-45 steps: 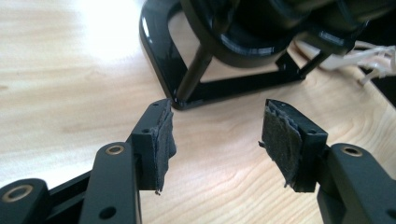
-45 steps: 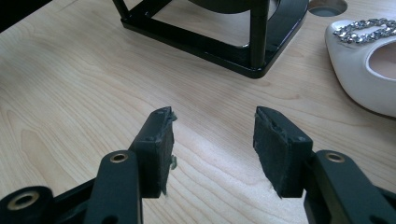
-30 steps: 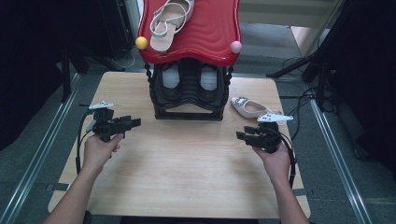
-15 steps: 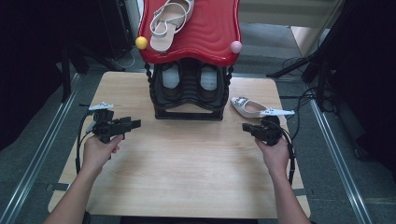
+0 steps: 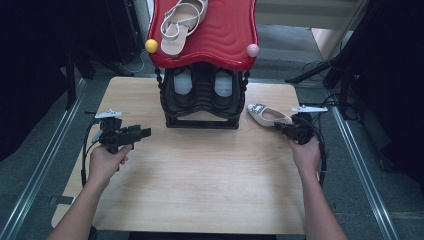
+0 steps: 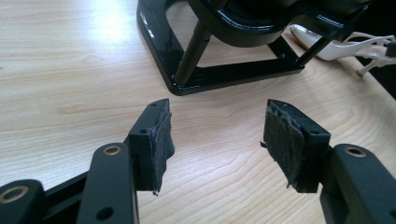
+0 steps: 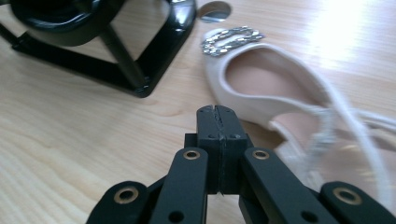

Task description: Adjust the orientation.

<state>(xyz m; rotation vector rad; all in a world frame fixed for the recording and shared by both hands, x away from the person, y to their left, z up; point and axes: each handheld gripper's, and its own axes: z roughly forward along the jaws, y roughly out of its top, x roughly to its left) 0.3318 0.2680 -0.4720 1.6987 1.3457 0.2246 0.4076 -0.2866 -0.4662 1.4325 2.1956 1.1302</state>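
Right claw [image 7: 217, 112]: jaws pressed together, nothing between them, tips just short of the near side edge of the white slingback flat shoe with the rhinestone toe trim [image 7: 261, 79]; whether they touch it I can't tell. Its jaws have just been closing, and the frames show no thing caught in them. In the high view the right claw [image 5: 281, 128] sits at the right side of the light wood tabletop [image 5: 200, 190], pointing left at the shoe's heel end, with the person's right hand [image 5: 306, 152] behind it. Left claw [image 6: 217, 135]: jaws wide apart, dark fuzzy pads [image 6: 162, 140] facing each other, bare wood between them, nothing held. In the high view the left claw [image 5: 142, 133] hovers over the left part of the tabletop, held level and pointing right, well apart from the shoe, left hand [image 5: 105, 162] gripping it. The shoe [image 5: 267, 115] lies flat on the tabletop, sole down, toe toward the glossy black two-tier shoe rack [image 5: 202, 97], just beside the rack's right foot. Rack stands at the far middle of the tabletop; its lower shelf holds a pair of dark shoes with pale insoles [image 5: 184, 85]. Wavy red top shelf [image 5: 225, 35] carries a beige strappy sandal [image 5: 180, 25]; a yellow ball knob [image 5: 151, 45] at its left front corner, a pink ball knob [image 5: 253, 50] at its right
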